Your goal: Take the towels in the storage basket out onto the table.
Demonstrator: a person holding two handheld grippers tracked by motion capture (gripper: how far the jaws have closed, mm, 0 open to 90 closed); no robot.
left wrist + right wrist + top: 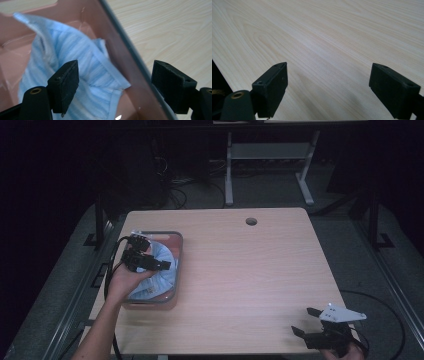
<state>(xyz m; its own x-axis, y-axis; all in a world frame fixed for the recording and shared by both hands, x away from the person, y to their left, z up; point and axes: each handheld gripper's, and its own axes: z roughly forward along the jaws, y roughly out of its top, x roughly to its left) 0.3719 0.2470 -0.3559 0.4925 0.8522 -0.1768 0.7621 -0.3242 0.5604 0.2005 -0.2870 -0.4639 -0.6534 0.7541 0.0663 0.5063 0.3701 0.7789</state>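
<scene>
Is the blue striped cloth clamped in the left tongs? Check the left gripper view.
No: the left tongs stand wide open, one jaw over the blue striped cloth and the other outside the pink bin's rim, gripping nothing.

Lab, desk (250, 265), floor cables (175, 182), dark room

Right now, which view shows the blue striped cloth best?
The left gripper view: the blue striped cloth lies close up in the pink tray, stripes and hem clear. The high view shows it small, partly behind the left claw.

High cam overhead; gripper cams close-up.
</scene>
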